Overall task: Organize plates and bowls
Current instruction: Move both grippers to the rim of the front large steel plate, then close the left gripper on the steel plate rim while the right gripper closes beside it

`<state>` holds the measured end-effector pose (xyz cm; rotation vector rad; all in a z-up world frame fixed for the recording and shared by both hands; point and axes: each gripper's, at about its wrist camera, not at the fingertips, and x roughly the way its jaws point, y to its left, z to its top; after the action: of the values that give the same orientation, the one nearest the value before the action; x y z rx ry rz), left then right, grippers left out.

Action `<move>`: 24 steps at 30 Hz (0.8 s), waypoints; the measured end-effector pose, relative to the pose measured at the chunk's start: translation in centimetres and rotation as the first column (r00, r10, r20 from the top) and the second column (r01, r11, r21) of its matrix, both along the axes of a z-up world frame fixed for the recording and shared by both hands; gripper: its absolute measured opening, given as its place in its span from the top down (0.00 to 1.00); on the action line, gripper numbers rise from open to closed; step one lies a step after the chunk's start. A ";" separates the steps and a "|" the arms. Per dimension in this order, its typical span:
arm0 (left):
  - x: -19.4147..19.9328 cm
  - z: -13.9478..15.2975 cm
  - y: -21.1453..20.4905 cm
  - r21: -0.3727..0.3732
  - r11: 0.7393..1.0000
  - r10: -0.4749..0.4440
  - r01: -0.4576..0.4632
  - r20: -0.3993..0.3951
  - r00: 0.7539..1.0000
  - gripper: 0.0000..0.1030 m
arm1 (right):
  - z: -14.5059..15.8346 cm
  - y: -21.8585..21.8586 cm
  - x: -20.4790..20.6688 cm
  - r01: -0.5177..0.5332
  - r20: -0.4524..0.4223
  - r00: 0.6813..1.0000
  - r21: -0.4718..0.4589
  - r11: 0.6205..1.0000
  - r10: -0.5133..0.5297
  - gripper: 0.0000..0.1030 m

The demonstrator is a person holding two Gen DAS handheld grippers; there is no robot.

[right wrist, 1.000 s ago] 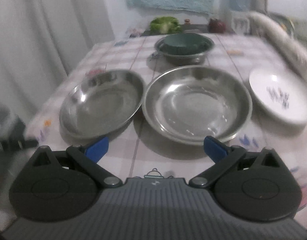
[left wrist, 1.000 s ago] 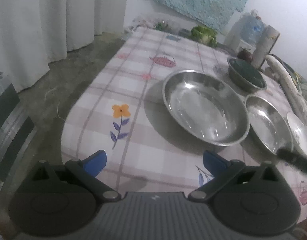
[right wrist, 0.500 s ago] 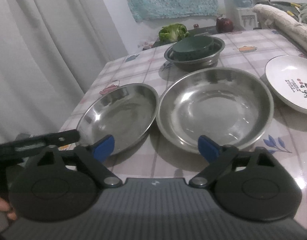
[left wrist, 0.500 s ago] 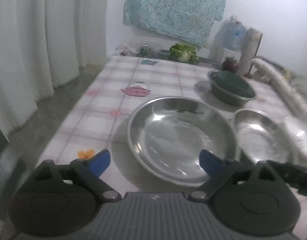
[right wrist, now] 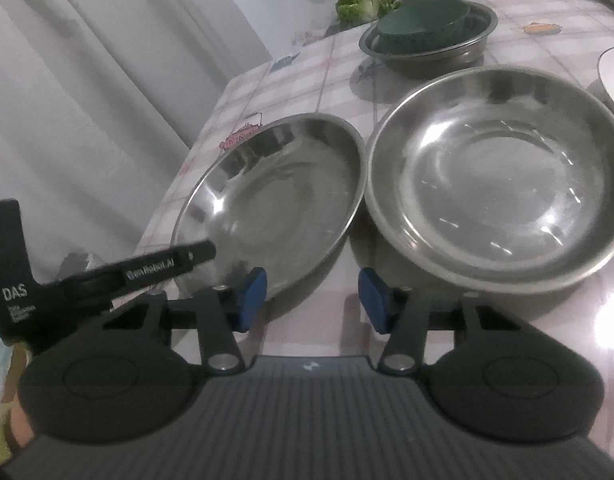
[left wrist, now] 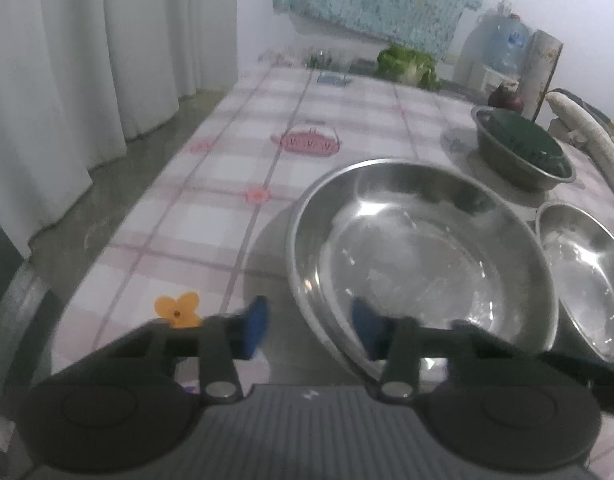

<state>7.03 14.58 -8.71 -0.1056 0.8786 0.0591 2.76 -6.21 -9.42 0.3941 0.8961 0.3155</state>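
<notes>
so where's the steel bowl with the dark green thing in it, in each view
Left wrist: the steel bowl with the green insert sits upper right, behind the big steel plate.
Right wrist: the same bowl is at top centre-right, behind the two steel plates.
Shared landmark: the leafy green vegetable at the table's far edge, just left of the bowl.

Dishes on the counter [right wrist: 315,68]
Two steel plates [right wrist: 275,204] side by side; behind them, a bowl [right wrist: 431,36].
</notes>
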 end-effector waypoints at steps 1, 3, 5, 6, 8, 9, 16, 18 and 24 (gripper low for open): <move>0.0 -0.1 0.1 -0.002 1.000 -0.002 0.002 -0.004 1.000 0.69 | -0.1 0.0 0.3 0.006 0.003 1.000 -0.001 1.000 -0.006 0.56; -0.1 -0.1 -0.1 0.015 1.000 -0.027 0.027 -0.002 1.000 0.73 | -0.3 0.0 0.9 0.020 0.004 1.000 -0.007 1.000 -0.020 0.64; -0.3 0.0 -0.4 0.021 0.999 -0.048 0.048 -0.008 0.999 0.79 | -0.4 0.1 1.4 0.031 0.009 0.999 -0.021 0.999 -0.031 0.77; -0.5 0.1 -0.5 0.026 0.998 -0.052 0.053 -0.010 0.999 0.79 | -0.4 0.1 1.5 0.036 0.019 0.999 -0.035 0.999 -0.035 0.79; -1.0 0.2 -0.7 0.031 0.998 -0.061 0.061 -0.010 0.998 0.78 | -0.2 0.6 1.3 0.035 0.057 0.998 -0.076 0.997 -0.031 0.83; -1.3 0.3 -0.8 0.032 0.998 -0.061 0.062 -0.011 0.998 0.78 | -0.2 0.7 1.2 0.032 0.066 0.997 -0.094 0.995 -0.026 0.83; -4.2 0.8 -0.8 0.008 0.997 -0.077 0.078 -0.024 0.997 0.75 | 0.0 0.6 -0.1 -0.013 0.087 0.996 -0.138 0.990 0.025 0.84; -5.3 1.0 -0.9 0.017 0.995 -0.096 0.096 -0.019 0.995 0.75 | 0.1 0.4 -0.8 -0.029 0.073 0.997 -0.140 0.990 0.039 0.83; -8.9 1.2 -1.3 0.000 0.990 -0.141 0.141 -0.013 0.990 0.73 | 0.1 -0.3 -4.2 -0.052 0.062 0.996 -0.145 0.988 0.061 0.83</move>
<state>-1.85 13.25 -7.53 -0.0423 0.8966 -0.0720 -1.48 -6.49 -9.27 0.2243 0.8605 0.3122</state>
